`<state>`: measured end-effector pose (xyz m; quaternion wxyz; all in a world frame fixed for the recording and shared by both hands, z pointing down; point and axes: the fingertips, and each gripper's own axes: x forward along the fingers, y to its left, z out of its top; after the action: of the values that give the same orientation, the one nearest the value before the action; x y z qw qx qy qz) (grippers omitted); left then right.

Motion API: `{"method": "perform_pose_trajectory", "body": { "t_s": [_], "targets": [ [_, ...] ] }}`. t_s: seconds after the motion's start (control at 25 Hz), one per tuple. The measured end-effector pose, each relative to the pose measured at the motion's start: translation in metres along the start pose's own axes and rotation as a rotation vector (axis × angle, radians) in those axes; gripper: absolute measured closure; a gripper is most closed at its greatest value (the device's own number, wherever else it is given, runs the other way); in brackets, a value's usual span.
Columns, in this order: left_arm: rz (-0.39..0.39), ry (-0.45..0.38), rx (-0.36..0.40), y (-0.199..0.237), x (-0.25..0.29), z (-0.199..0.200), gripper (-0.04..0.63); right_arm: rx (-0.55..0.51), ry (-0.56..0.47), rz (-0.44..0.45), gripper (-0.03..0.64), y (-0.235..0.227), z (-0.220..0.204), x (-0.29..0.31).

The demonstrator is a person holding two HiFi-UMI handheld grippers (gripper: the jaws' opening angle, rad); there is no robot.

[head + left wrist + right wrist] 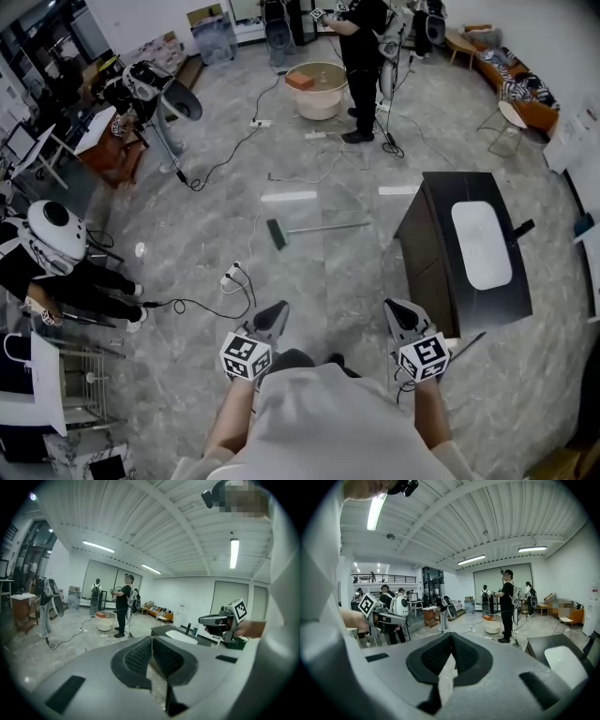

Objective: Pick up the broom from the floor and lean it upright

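Note:
The broom (314, 228) lies flat on the grey marble floor, its dark head (277, 233) to the left and its pale handle running right. It is well ahead of both grippers and neither touches it. My left gripper (278, 307) is shut and holds nothing; in the left gripper view its jaws (151, 639) meet at the tip. My right gripper (397, 307) is also shut and holds nothing, its jaws (451, 636) closed together. Both point forward side by side at waist height. The broom does not show in either gripper view.
A dark cabinet with a white basin (441, 253) stands right of the broom. A power strip with cables (232, 275) lies on the floor to the left. A person in black (361, 56) stands by a round tub (317, 89) farther off. Someone in a white helmet (56, 234) sits at left.

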<state>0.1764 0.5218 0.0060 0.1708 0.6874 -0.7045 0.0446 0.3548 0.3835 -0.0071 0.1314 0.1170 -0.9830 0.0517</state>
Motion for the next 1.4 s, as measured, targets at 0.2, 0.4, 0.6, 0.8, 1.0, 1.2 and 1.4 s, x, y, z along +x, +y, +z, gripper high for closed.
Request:
{"method": "perform_pose_trajectory", "body": {
  "t_s": [0.2, 0.4, 0.6, 0.8, 1.0, 1.2, 1.4],
  "targets": [
    [-0.012, 0.020, 0.000, -0.004, 0.006, -0.001, 0.583, 0.021, 0.002, -0.008, 0.617, -0.003, -0.002, -0.003],
    [-0.039, 0.017, 0.017, 0.007, 0.021, 0.008, 0.583, 0.018, 0.015, -0.019, 0.617, -0.007, 0.000, 0.010],
    [-0.082, 0.022, 0.030, 0.040, 0.041, 0.015, 0.583, 0.014, 0.023, -0.046, 0.617, -0.009, 0.010, 0.044],
    [-0.108, 0.029, 0.016, 0.090, 0.058, 0.025, 0.583, 0.020, 0.039, -0.067, 0.617, -0.011, 0.024, 0.091],
    [-0.131, 0.053, 0.010, 0.156, 0.077, 0.031, 0.583, 0.042, 0.058, -0.082, 0.617, -0.010, 0.039, 0.152],
    [-0.166, 0.074, 0.012, 0.209, 0.097, 0.032, 0.583, 0.064, 0.080, -0.107, 0.617, -0.011, 0.040, 0.202],
    [-0.222, 0.091, 0.020, 0.253, 0.114, 0.037, 0.583, 0.047, 0.125, -0.152, 0.617, -0.009, 0.045, 0.242]
  ]
}}
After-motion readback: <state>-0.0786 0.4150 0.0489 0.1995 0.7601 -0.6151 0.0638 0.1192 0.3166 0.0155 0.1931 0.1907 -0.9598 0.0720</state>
